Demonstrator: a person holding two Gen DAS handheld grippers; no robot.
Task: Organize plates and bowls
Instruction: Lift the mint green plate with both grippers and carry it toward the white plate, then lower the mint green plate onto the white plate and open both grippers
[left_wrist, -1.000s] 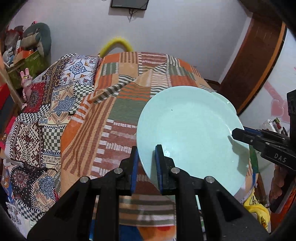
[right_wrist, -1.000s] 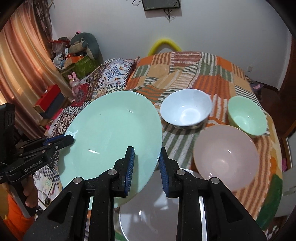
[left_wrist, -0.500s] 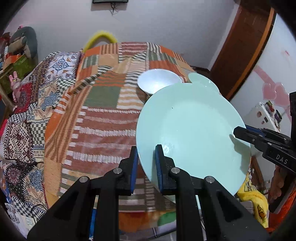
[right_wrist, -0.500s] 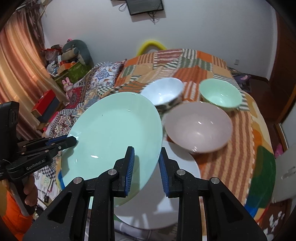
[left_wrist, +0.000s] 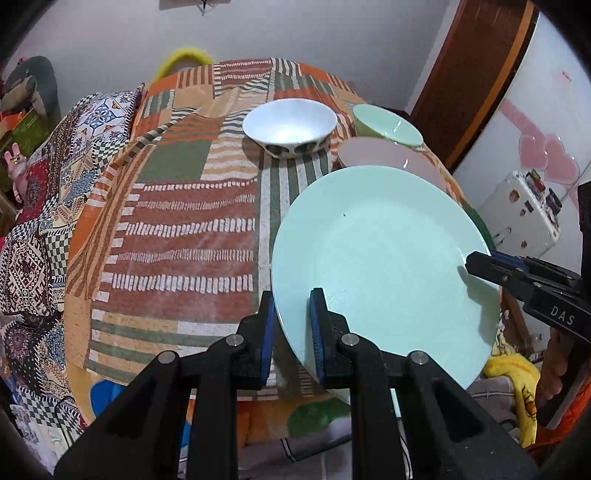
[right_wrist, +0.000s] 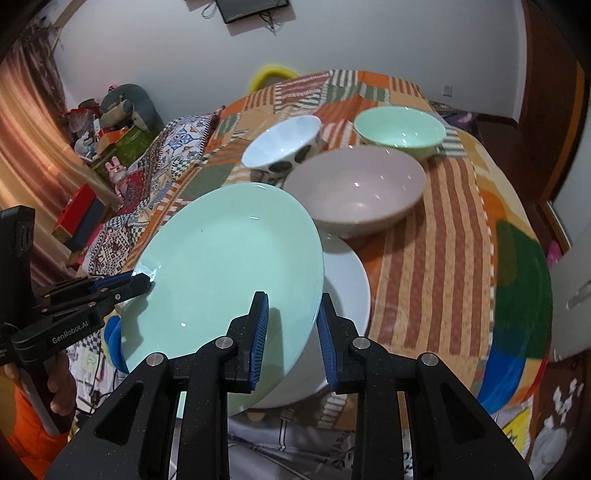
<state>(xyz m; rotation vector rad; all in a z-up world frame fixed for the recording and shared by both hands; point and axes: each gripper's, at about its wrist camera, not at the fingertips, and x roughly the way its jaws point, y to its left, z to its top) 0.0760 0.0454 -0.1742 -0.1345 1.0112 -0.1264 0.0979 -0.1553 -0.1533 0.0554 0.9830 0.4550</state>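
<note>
Plate-carrying is the step in hand: I have the mint-green plate (right_wrist: 225, 280) pinched at two points on its rim, held tilted in the air over the near edge of the table (left_wrist: 177, 229). My left gripper (left_wrist: 291, 325) has its fingers nearly together on the plate's near-left rim, and my right gripper (right_wrist: 291, 328) is narrowly closed on the near-right rim. In the right wrist view the plate hangs partly over a white plate (right_wrist: 347, 291) that lies flat on the patterned cloth, so I judge that to be the stack I am building. Beyond it sit a pinkish bowl (right_wrist: 354, 192), a white bowl with dark spots (right_wrist: 280, 147) to the far left, and a green bowl (right_wrist: 399, 129) at the far right. Next I need to level the green plate, centre it above the white one, lower both sides together, and only then ease the fingers apart.
</note>
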